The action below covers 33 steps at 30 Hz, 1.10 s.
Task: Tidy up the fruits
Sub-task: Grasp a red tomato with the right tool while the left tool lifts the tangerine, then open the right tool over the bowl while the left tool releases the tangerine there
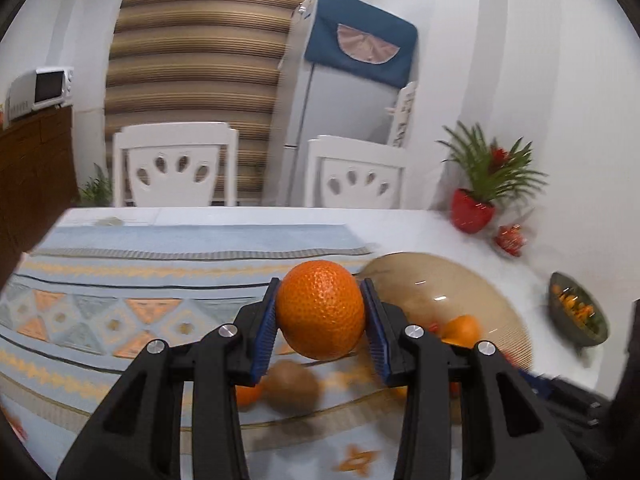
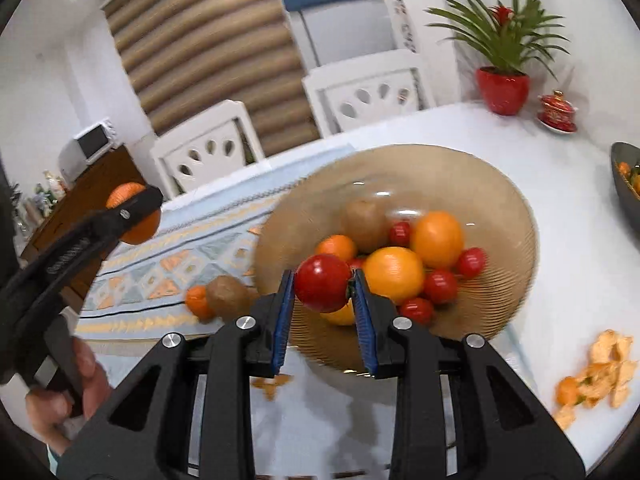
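Your orange (image 1: 322, 310) hides part of the glass bowl (image 1: 460, 280) behind it. Below it, the kiwi (image 1: 294, 388) is blurred. Right of the bowl, the dark dish (image 2: 628, 184) is cut off by the edge, its contents too blurred to tell.

The right gripper (image 2: 323, 298) clamps a red tomato (image 2: 322, 282) above a tan glass bowl (image 2: 508, 216) of oranges, tomatoes and a kiwi. At left, the left gripper (image 2: 134, 210) holds an orange (image 2: 140, 232). Orange peels (image 2: 604, 372) lie on the table (image 2: 560, 184).

White chairs (image 1: 173, 164), striped blind (image 1: 200, 60), fridge (image 1: 340, 112)
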Each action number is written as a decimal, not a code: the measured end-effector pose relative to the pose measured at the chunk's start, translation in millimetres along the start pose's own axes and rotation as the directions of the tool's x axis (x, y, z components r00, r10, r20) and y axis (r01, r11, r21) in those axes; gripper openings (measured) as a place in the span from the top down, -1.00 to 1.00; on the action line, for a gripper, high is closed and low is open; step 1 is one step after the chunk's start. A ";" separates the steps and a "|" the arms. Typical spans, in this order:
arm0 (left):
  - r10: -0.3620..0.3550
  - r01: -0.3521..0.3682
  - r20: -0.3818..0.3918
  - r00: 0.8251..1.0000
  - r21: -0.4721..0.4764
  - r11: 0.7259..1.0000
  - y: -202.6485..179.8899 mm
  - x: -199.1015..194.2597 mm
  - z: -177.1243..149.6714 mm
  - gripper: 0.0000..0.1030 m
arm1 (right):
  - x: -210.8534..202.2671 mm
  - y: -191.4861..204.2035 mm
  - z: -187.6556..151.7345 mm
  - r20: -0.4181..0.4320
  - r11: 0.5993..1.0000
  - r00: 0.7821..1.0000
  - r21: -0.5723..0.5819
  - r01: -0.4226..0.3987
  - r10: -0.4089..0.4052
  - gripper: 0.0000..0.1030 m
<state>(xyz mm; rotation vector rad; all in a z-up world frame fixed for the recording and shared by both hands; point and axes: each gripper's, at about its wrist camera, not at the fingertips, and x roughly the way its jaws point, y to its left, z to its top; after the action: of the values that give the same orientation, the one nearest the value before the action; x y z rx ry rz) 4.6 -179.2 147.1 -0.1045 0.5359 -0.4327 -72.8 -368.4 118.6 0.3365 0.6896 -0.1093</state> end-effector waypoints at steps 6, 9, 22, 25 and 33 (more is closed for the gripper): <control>-0.053 0.053 0.007 0.999 0.003 0.999 -55.7 21.3 -18.6 0.26 | -0.5 -42.2 2.7 0.017 0.995 0.996 0.057 0.081 -0.082 0.42; -0.029 0.029 0.008 1.000 0.041 0.999 -75.0 37.9 -33.1 0.26 | 9.3 -55.5 -1.4 0.014 0.992 0.995 0.079 0.097 -0.099 0.42; 0.018 -0.004 -0.103 0.995 0.127 0.992 -84.1 76.3 -67.1 0.25 | 31.0 -59.4 -2.7 0.076 0.980 0.983 0.122 0.155 -0.165 0.41; 0.040 -0.026 -0.098 0.994 0.138 0.990 -82.1 78.3 -68.3 0.25 | 28.9 -59.4 -1.7 0.083 0.980 0.983 0.124 0.155 -0.166 0.41; 0.032 -0.017 -0.101 0.994 0.147 0.989 -84.6 78.5 -70.2 0.25 | 25.5 -59.6 -1.5 0.080 0.979 0.982 0.131 0.157 -0.168 0.41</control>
<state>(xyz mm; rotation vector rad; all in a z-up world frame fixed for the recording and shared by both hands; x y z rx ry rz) -2.4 -288.1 67.4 0.0656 0.6043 -0.4538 -66.6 -423.7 85.3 0.3921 0.6213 -0.3230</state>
